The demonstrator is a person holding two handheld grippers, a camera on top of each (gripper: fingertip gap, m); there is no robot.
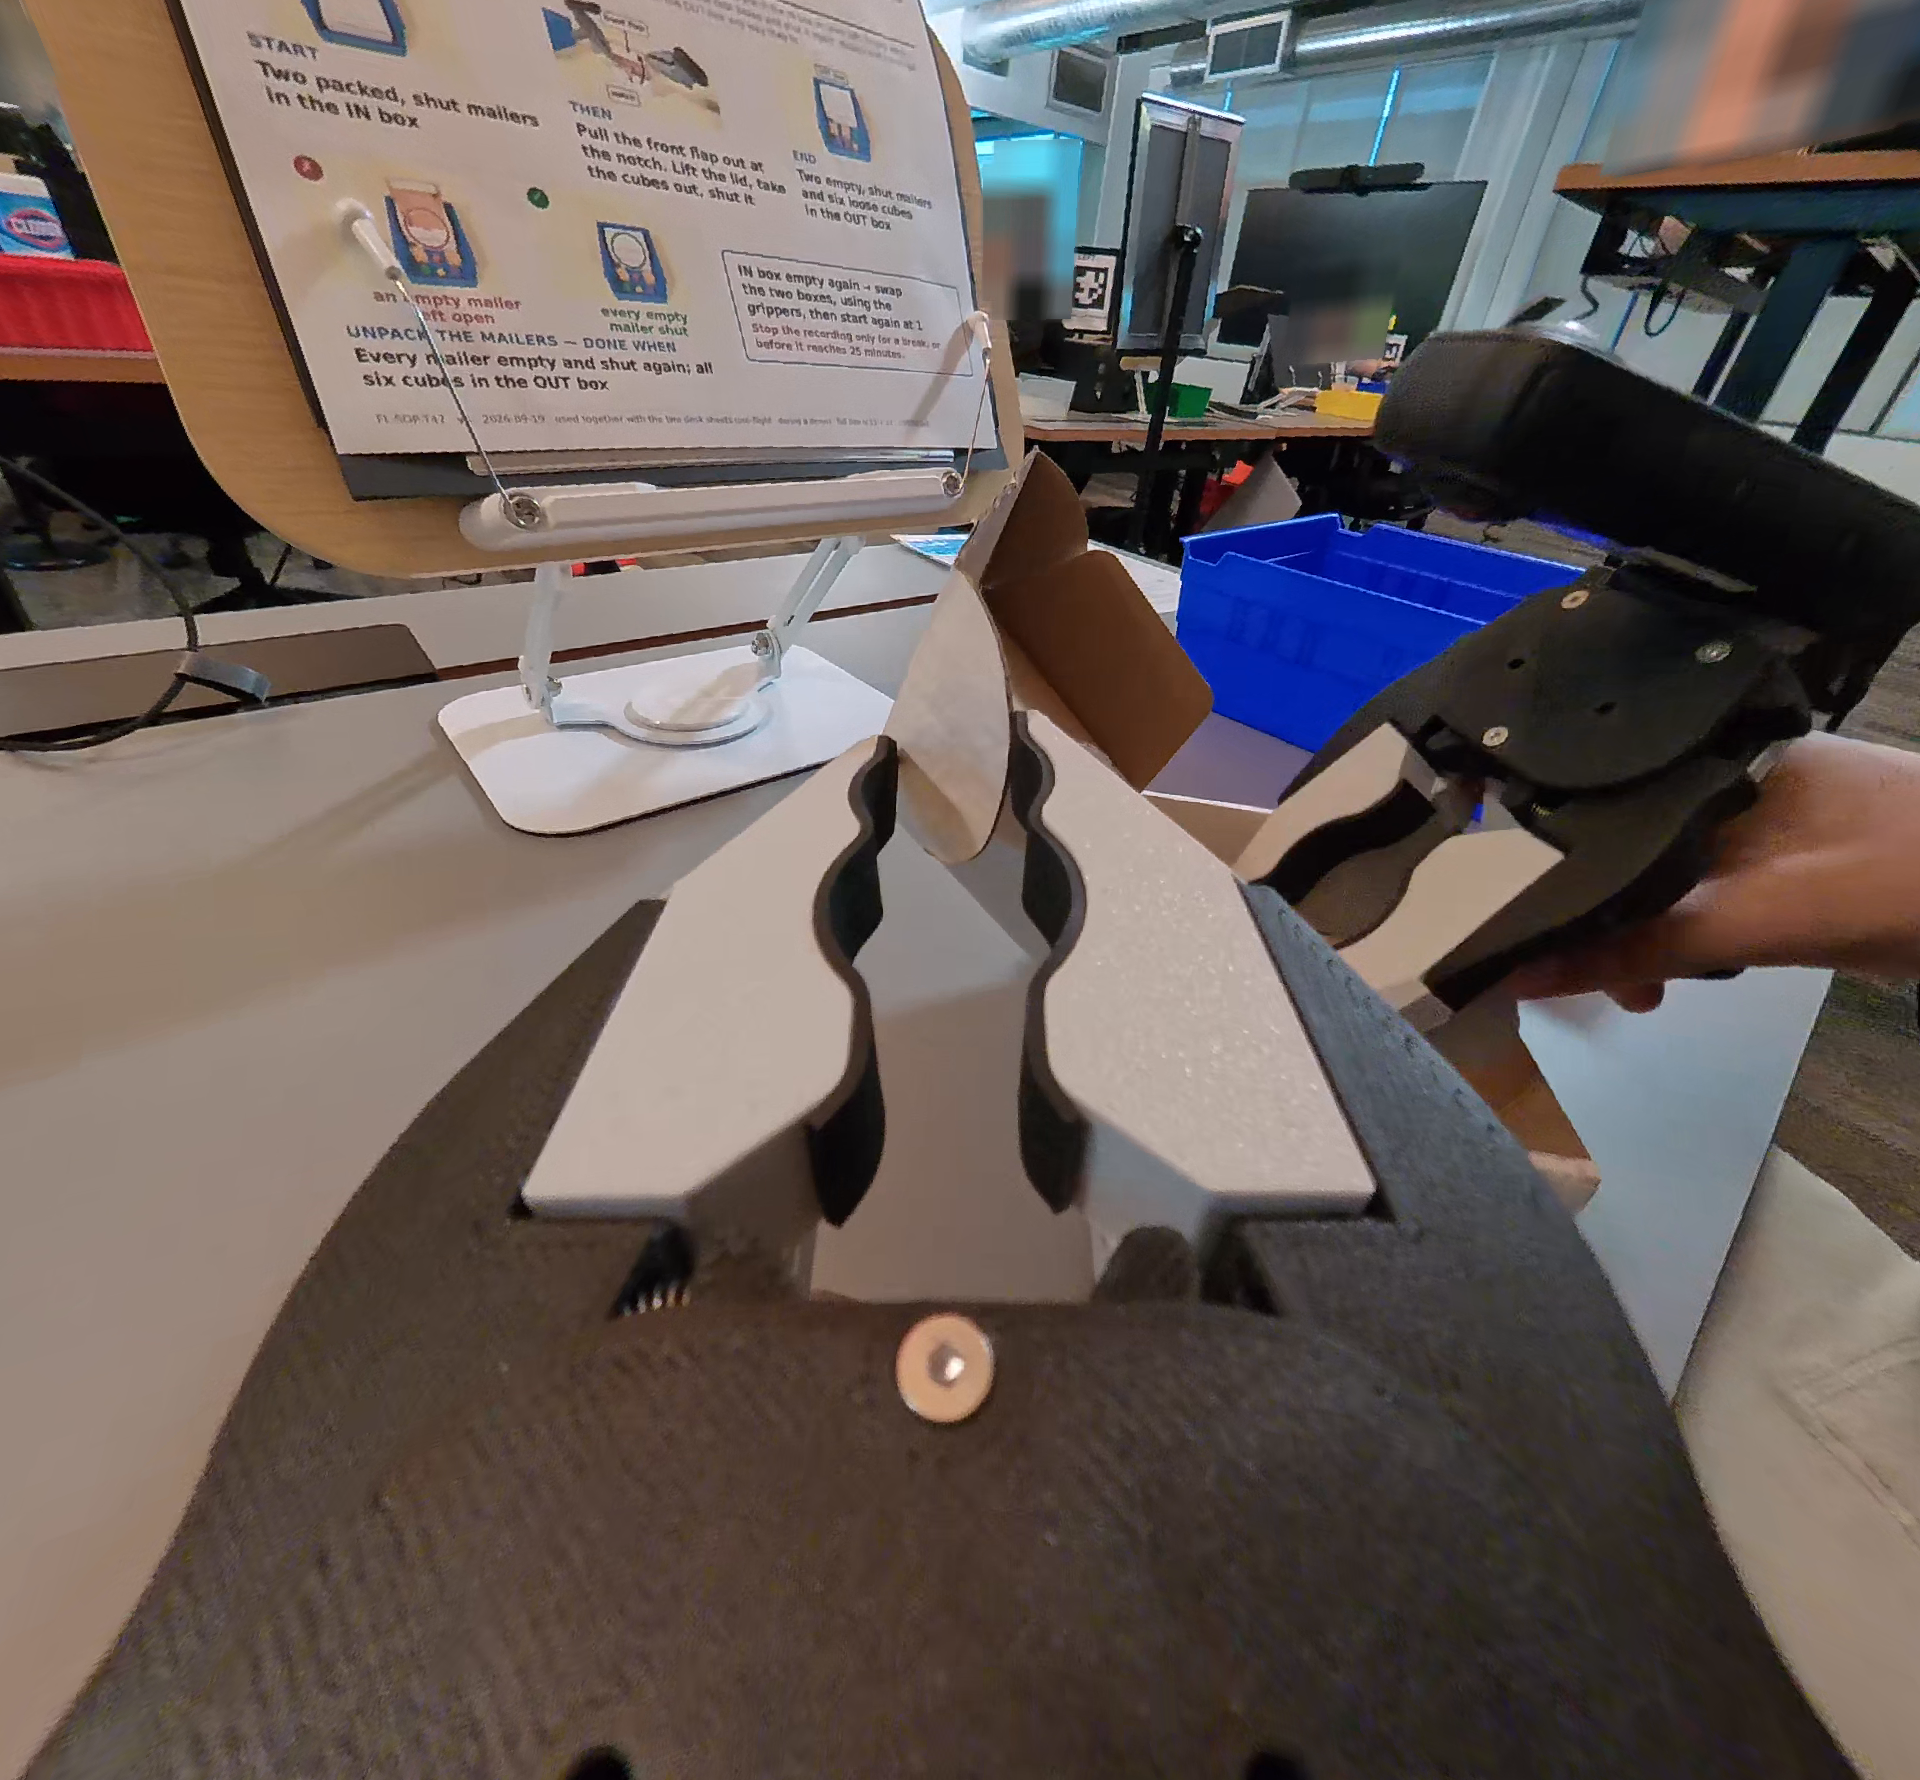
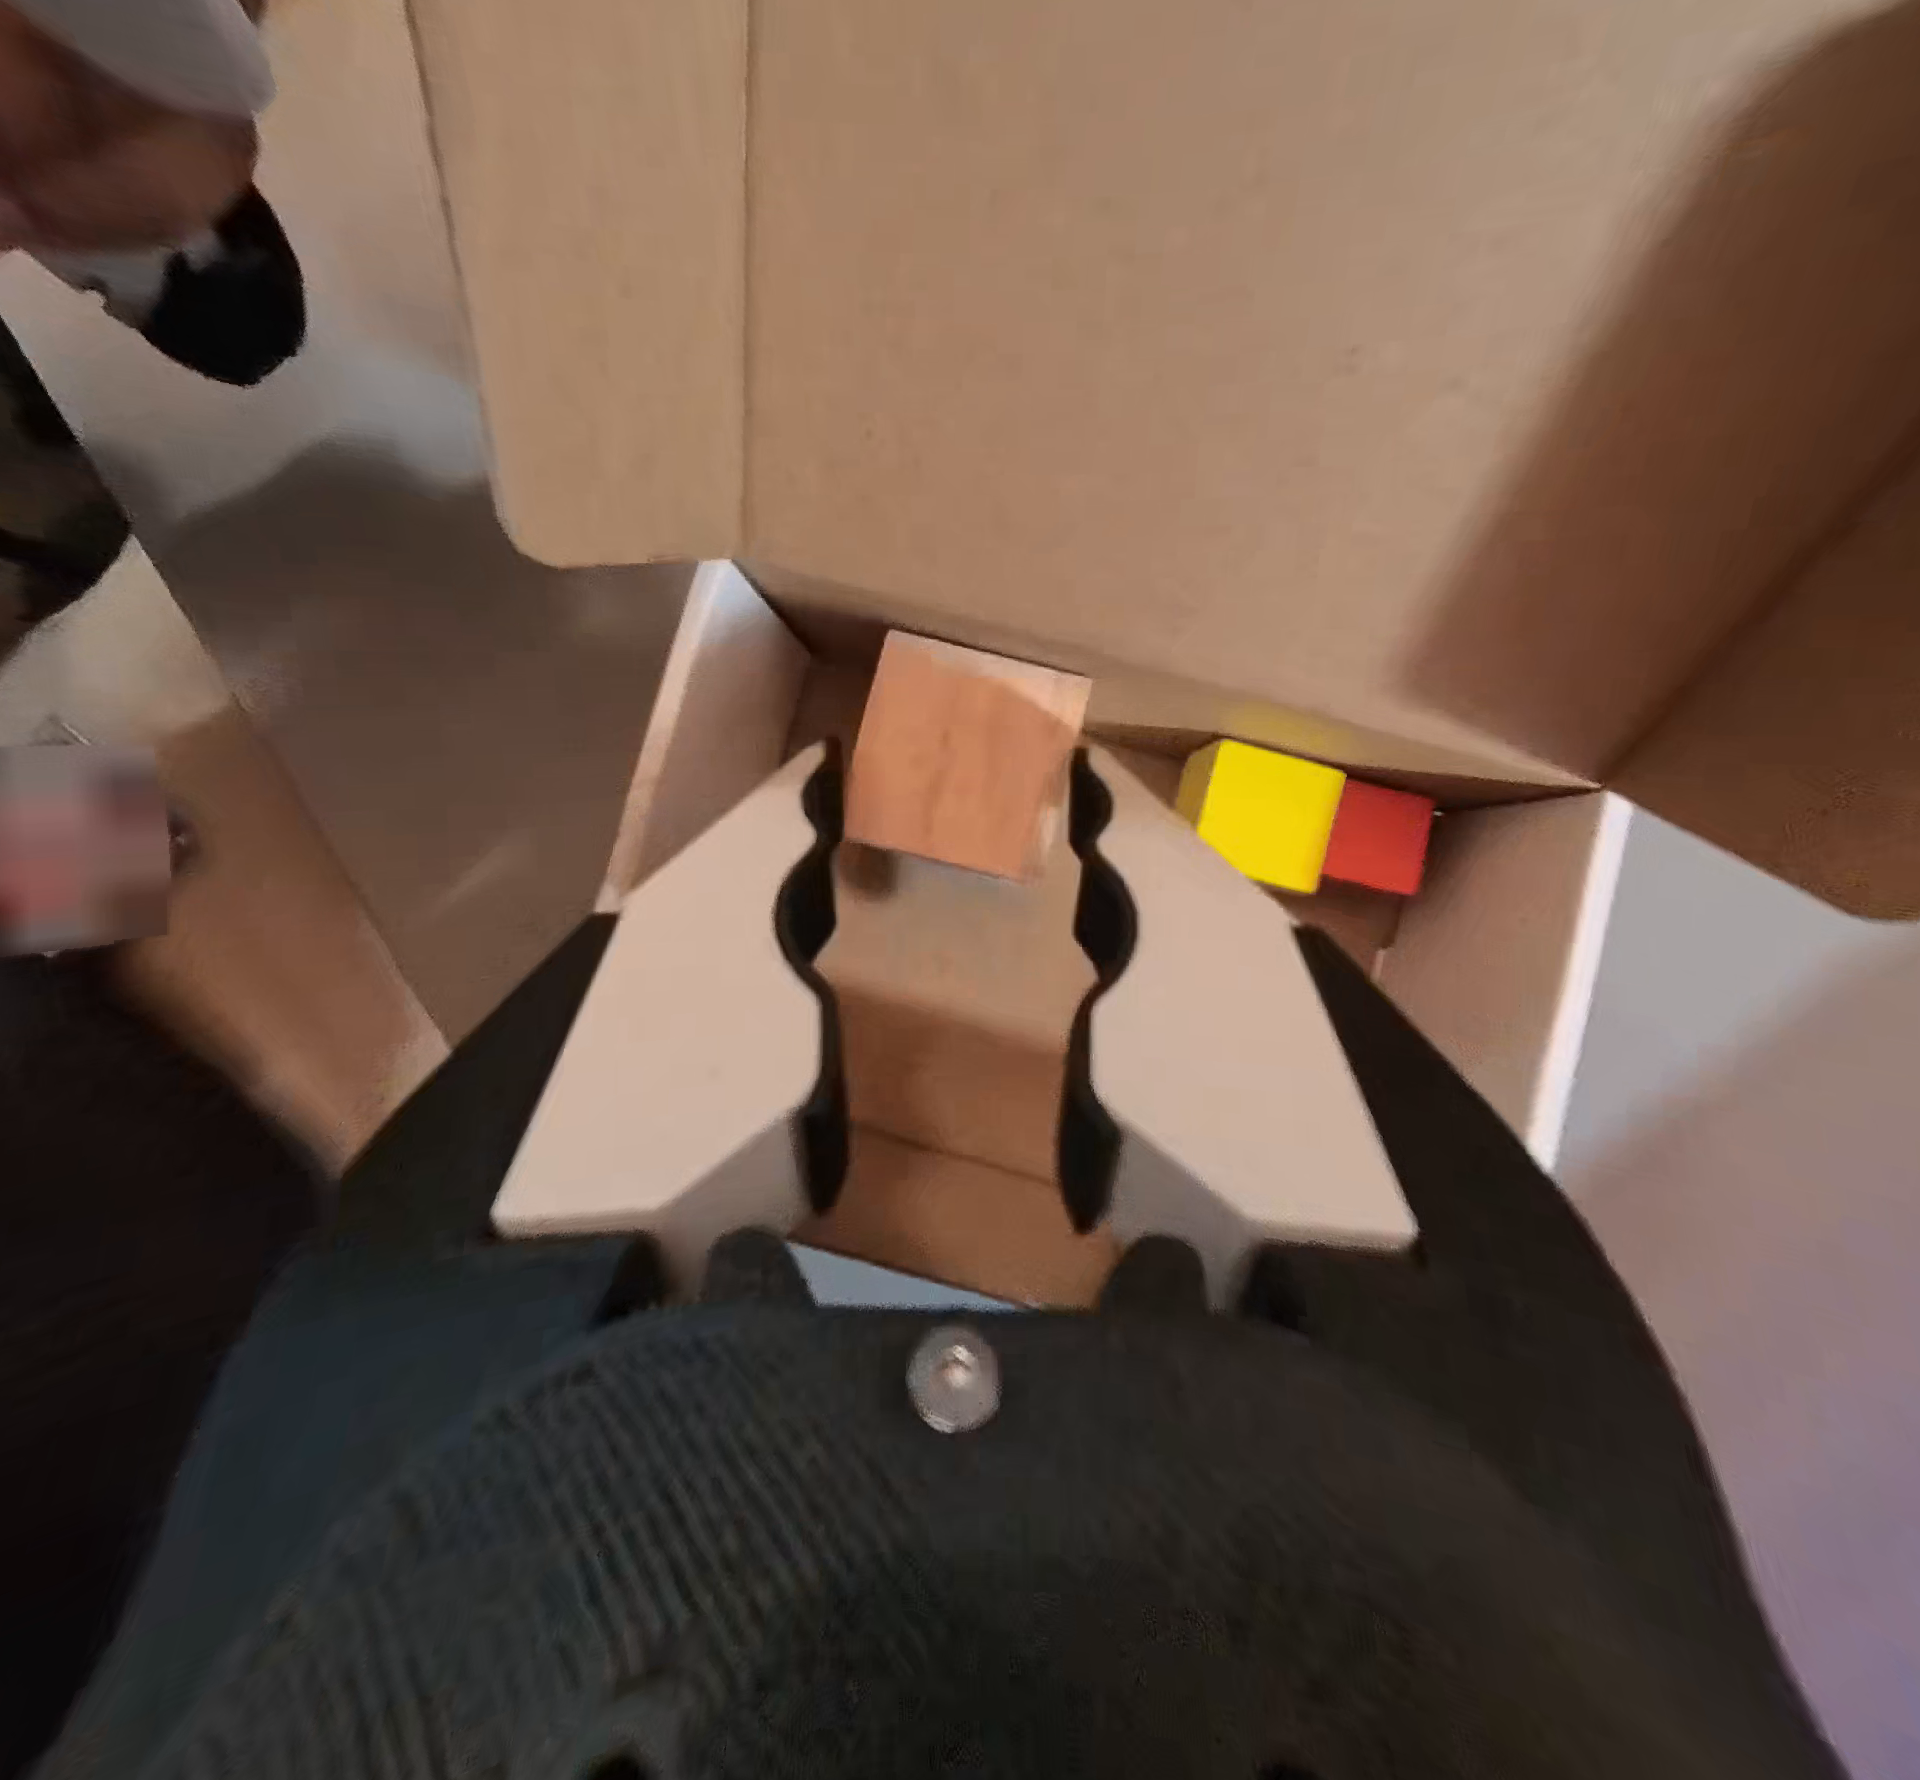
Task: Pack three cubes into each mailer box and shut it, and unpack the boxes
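A cardboard mailer box [image 2: 1496, 982] lies open with its lid [image 2: 1143, 276] raised. My right gripper [image 2: 956, 795] reaches inside and is shut on a plain wooden cube [image 2: 956, 774], held just above the box floor. A yellow cube [image 2: 1262, 811] and a red cube [image 2: 1377, 842] sit side by side in the box's far right corner. In the left wrist view, my left gripper [image 1: 951, 754] pinches the lid's rounded side flap [image 1: 951, 764] and holds the lid [image 1: 1081, 650] up. The right gripper [image 1: 1299, 857] shows there too, pointing down into the box.
A blue plastic bin [image 1: 1351, 608] stands behind the mailer. A white stand [image 1: 644, 733] with a printed sheet [image 1: 582, 172] sits on the grey table [image 1: 260, 951] at the back left. A cable [image 1: 156, 691] lies at the far left. A hand [image 1: 1787, 878] holds the right gripper. My hands' fingertips stand some 15 cm from each other.
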